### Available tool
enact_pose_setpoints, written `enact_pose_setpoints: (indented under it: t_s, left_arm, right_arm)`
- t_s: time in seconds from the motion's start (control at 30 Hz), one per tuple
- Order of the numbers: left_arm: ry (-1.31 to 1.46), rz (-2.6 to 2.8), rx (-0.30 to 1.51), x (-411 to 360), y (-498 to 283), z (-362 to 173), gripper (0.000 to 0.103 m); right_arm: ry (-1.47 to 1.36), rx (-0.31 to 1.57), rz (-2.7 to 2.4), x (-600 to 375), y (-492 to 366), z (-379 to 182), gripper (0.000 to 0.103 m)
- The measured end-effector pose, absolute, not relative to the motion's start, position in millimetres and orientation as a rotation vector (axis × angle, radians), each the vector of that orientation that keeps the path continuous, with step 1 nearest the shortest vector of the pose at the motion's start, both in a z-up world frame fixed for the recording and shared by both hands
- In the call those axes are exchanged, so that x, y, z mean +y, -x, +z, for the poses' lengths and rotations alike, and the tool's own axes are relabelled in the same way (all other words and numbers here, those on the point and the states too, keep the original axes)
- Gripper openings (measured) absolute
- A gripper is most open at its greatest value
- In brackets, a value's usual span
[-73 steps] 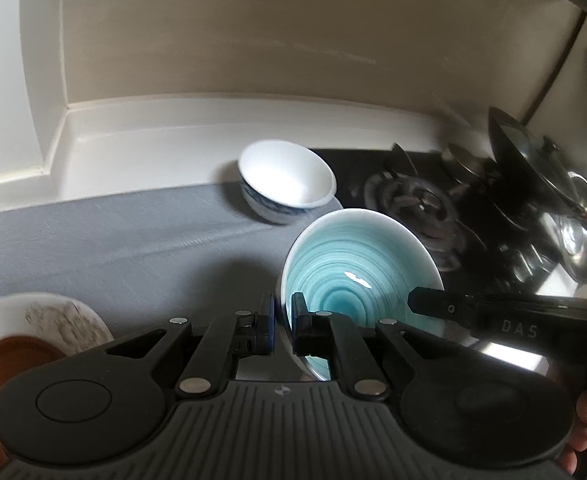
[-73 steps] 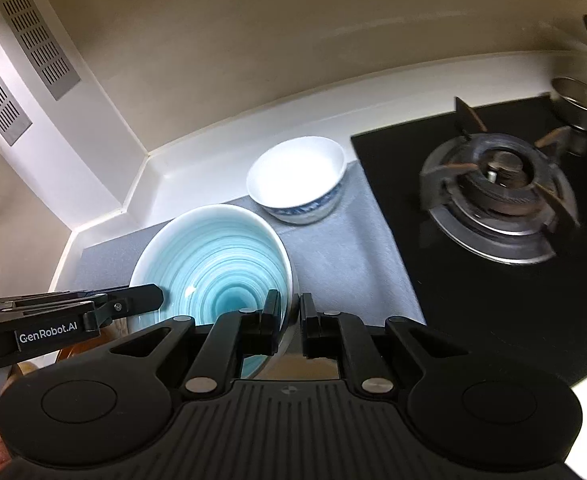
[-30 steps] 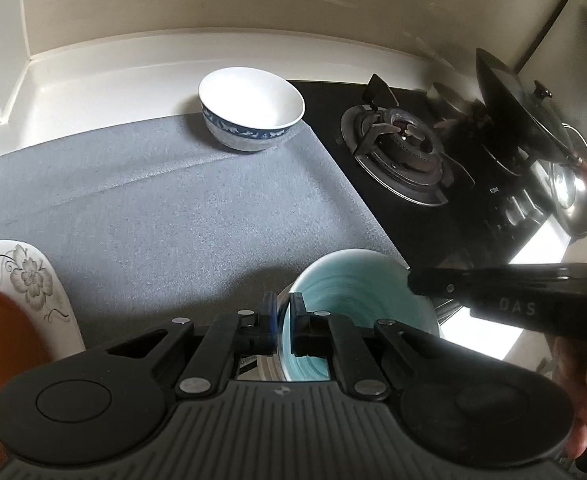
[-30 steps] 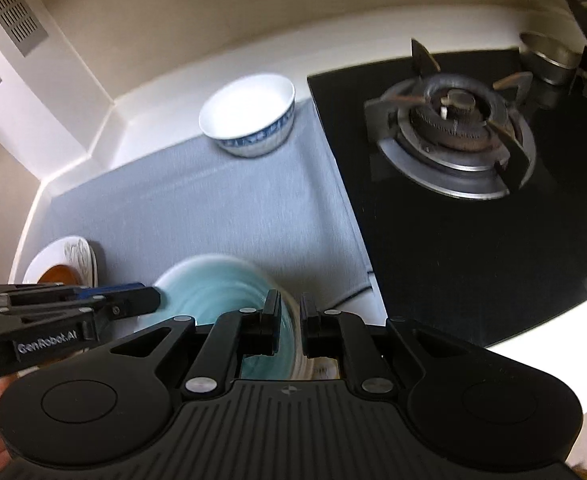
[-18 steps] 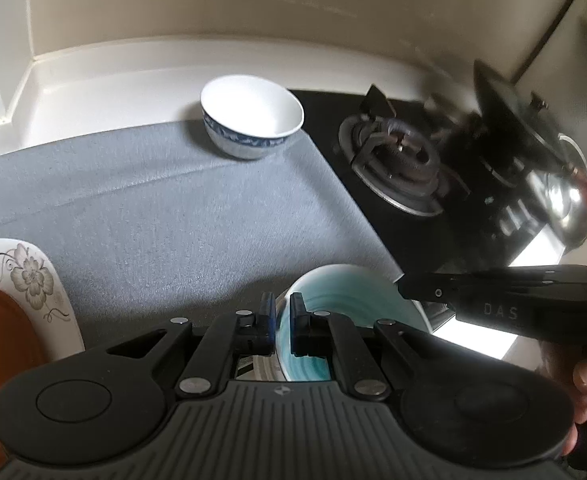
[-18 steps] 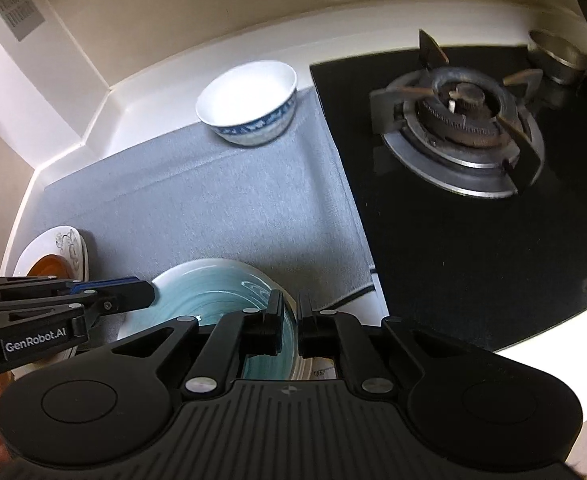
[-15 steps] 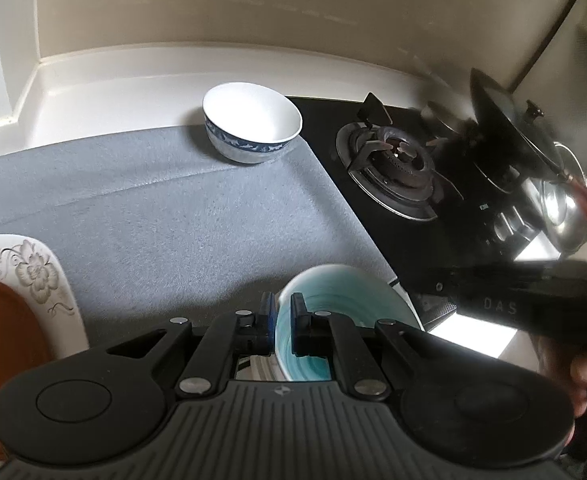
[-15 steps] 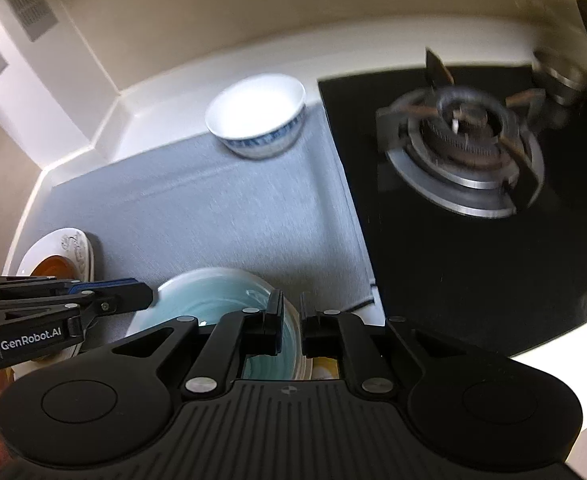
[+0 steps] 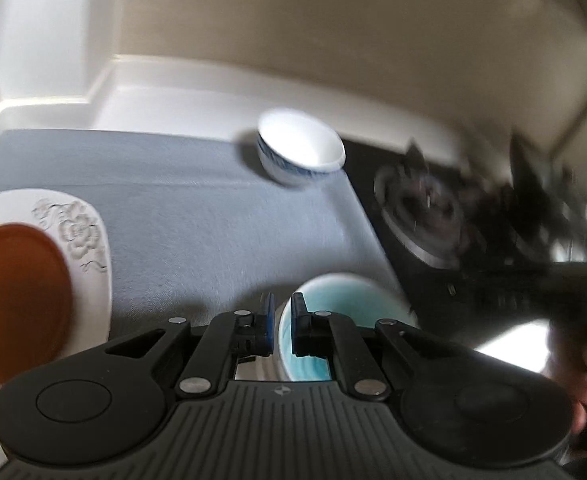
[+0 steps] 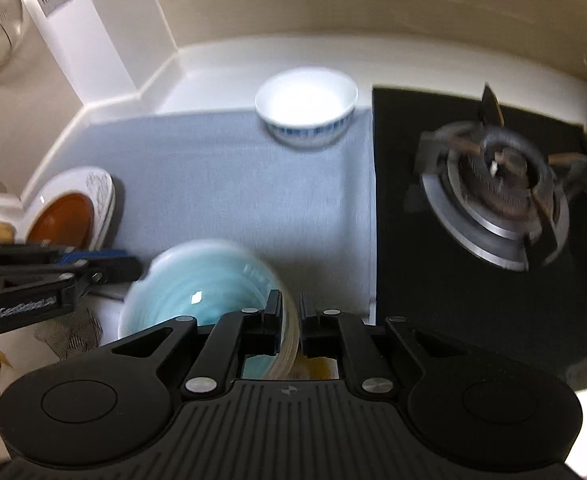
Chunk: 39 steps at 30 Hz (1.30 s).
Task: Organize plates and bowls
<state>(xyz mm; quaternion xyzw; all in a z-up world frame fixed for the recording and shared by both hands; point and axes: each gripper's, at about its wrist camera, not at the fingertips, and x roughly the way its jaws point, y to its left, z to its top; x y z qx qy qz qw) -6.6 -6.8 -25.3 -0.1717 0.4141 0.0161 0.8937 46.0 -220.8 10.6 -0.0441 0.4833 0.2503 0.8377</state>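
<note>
Two black two-finger tools, one in each of a person's hands, pinch opposite sides of a glazed teal ceramic bowl (image 10: 197, 292) at the near edge of a kitchen counter. The left gripper (image 9: 283, 320) has its jaws nearly together with the bowl's pale rim between the pads. The right gripper (image 10: 291, 320) clamps the rim on the other side in the same way, one finger inside the bowl and one outside. The bowl sits tilted and blurred. Whether it rests on anything cannot be told, though something yellowish shows beneath it.

Beyond the bowl lies a grey fabric mat (image 10: 213, 168). At the mat's left edge a round brown plate (image 10: 61, 216) rests on a white plate with a grey floral pattern (image 10: 101, 188), so the plates appear to be stacked already. At the far edge, well apart from the teal bowl, a small white bowl with a blue patterned band (image 10: 307, 108) stands alone beside a black gas hob (image 10: 493, 176).

By the look of it, the task is about halfway done. The plates are gathered, and the two bowls have yet to be brought together.
</note>
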Motion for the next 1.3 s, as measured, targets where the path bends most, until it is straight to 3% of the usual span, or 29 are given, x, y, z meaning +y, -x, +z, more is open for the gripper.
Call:
enact_pose_setpoints:
  t_s: [0.3, 0.57, 0.77, 0.87, 1.3]
  left_arm:
    - [0.471, 0.247, 0.729, -18.5, 53.3, -3.7, 0.009]
    - [0.502, 0.415, 0.702, -35.8, 103.5, 2.5, 0.009]
    - [0.517, 0.508, 0.692, -41.2, 124.8, 7.5, 0.009]
    - [0.518, 0.528, 0.682, -42.6, 131.3, 10.9, 0.009]
    - [0.511, 0.504, 0.689, -40.0, 120.2, 8.8, 0.009]
  right_arm:
    - [-0.226, 0.888, 0.634, -223.7, -145.2, 30.6, 0.038]
    - [-0.261, 1.008, 0.43, -201.6, -229.7, -17.7, 0.04]
    - [-0.27, 1.075, 0.38, -193.9, -244.6, -42.2, 0.04]
    - [-0.282, 1.105, 0.388, -192.1, -247.1, -50.6, 0.023]
    - [-0.23, 1.162, 0.46, -187.2, -236.8, -46.0, 0.016]
